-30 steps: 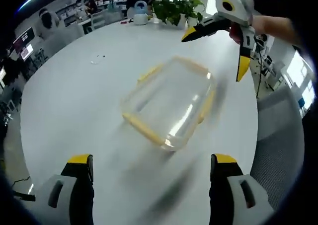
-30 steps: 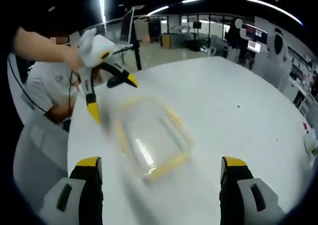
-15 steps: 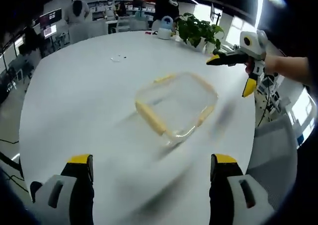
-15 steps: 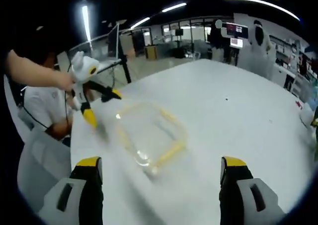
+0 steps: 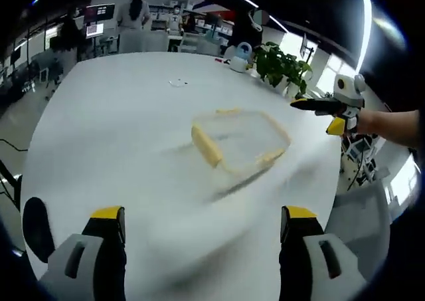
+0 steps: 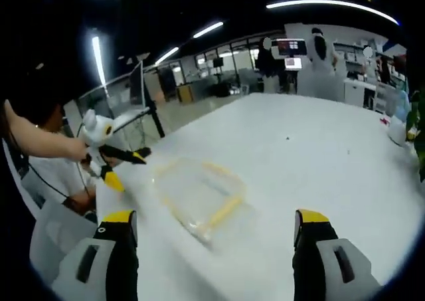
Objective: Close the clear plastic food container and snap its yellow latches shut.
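A clear plastic food container (image 5: 242,145) with yellow latches lies on the round white table (image 5: 113,135), blurred by motion; whether its lid sits fully down I cannot tell. My left gripper (image 5: 202,213) hovers open well short of it, nothing between its jaws. My right gripper (image 5: 315,115), held by a hand, hangs open beyond the container's right side, apart from it. In the right gripper view the container (image 6: 199,195) lies ahead of my open right gripper (image 6: 216,224), and the left gripper (image 6: 127,169) stands open at its left, near the table's edge.
A potted plant (image 5: 279,62) and a white-and-blue kettle (image 5: 240,55) stand at the table's far edge. A small scrap (image 5: 176,83) lies on the table beyond the container. A grey chair (image 6: 53,241) and a seated person (image 6: 50,175) are by the rim. People stand in the background.
Both cameras have drawn back and risen, so the container looks smaller and farther off. Each gripper now stands farther from the container. Both stay open, and the container stays on the table.
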The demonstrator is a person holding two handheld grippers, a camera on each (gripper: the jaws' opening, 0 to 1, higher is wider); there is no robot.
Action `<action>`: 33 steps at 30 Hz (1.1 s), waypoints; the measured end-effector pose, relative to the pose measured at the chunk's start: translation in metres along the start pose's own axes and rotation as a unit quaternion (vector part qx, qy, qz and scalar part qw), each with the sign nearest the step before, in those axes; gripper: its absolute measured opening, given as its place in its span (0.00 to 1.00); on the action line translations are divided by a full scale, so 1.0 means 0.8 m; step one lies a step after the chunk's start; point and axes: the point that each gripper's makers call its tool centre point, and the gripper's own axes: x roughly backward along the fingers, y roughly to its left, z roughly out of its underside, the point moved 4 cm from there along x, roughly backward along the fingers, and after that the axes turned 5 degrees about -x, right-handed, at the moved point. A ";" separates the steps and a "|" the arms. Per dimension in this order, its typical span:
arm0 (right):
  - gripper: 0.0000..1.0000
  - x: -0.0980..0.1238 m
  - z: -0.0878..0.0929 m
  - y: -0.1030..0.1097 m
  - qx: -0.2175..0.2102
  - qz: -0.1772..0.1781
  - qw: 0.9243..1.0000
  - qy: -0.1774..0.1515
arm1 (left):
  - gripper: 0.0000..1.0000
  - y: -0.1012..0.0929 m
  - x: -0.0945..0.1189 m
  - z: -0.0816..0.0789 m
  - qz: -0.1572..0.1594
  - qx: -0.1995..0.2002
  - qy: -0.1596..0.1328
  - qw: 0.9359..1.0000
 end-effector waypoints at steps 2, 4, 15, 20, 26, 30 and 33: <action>0.99 0.003 0.000 0.001 -0.010 0.003 1.000 -0.009 | 0.98 0.001 0.005 0.002 -0.003 0.013 -0.005 1.000; 0.99 0.007 0.001 0.002 -0.017 0.006 1.000 -0.018 | 0.98 0.003 0.009 0.001 -0.006 0.029 -0.022 0.999; 1.00 0.035 0.015 0.008 -0.042 0.022 0.998 -0.045 | 0.98 -0.001 0.025 0.026 -0.012 0.050 -0.029 0.998; 1.00 0.048 0.018 0.008 -0.050 0.028 0.997 -0.055 | 0.98 -0.012 0.029 0.026 -0.008 0.055 -0.047 0.997; 1.00 0.060 0.028 0.008 -0.070 0.039 0.994 -0.073 | 0.98 -0.014 0.030 0.037 -0.012 0.066 -0.055 0.996; 1.00 0.070 0.038 0.010 -0.083 0.045 0.992 -0.081 | 0.98 -0.019 0.033 0.042 -0.014 0.070 -0.062 0.995; 1.00 0.078 0.046 0.013 -0.091 0.047 0.991 -0.088 | 0.98 -0.022 0.037 0.042 -0.016 0.070 -0.070 0.995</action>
